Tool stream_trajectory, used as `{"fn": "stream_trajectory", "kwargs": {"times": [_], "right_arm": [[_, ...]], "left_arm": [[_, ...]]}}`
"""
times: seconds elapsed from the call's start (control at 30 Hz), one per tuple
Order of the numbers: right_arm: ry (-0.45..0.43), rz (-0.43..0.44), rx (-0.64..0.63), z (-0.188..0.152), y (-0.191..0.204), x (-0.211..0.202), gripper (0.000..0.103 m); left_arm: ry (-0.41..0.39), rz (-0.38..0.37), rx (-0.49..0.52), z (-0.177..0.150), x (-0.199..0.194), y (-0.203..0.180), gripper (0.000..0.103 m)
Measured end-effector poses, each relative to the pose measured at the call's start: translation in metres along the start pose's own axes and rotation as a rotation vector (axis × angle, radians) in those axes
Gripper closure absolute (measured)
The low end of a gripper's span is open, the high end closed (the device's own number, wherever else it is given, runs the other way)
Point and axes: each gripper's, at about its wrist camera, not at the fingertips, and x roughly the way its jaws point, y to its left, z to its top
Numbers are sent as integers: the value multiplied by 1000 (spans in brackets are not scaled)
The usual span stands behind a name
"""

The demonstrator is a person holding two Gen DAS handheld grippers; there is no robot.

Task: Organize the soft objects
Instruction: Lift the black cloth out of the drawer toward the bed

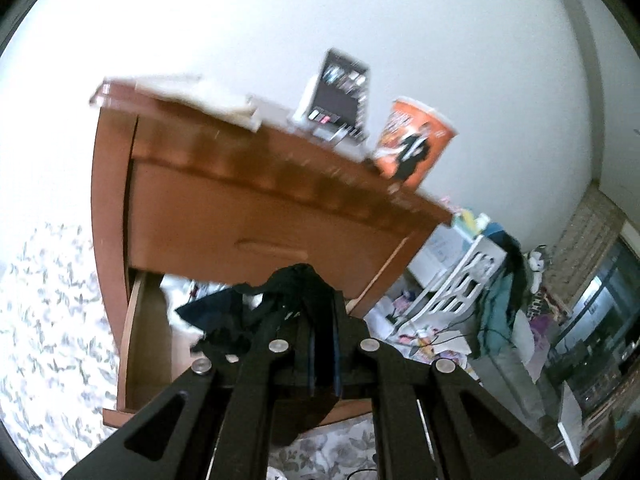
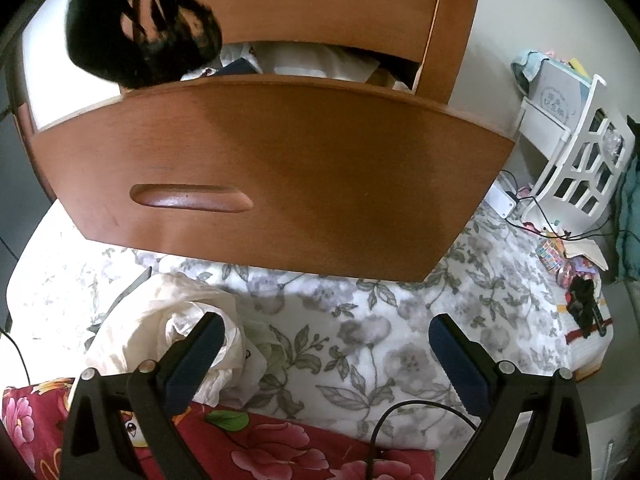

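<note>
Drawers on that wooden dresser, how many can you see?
2. The upper drawer is shut, with a carved handle. The lower drawer is pulled open, clothes inside. The right wrist view cuts off the dresser's top; the left wrist view shows only these two.

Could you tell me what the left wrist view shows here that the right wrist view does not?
Only the left wrist view shows the dresser top, with an orange cup on it, and the left gripper shut on a black garment. Only the right wrist view shows the open right gripper above a cream cloth. Both show the open drawer, that black garment and the white rack.
</note>
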Motion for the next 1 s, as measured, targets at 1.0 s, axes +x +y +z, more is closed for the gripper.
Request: {"fn": "stream_trajectory", "kwargs": {"times": [1.0], "right_arm": [[-137, -3, 10, -8, 1, -33, 0]], "left_arm": [[-46, 37, -6, -42, -78, -13, 97]]}}
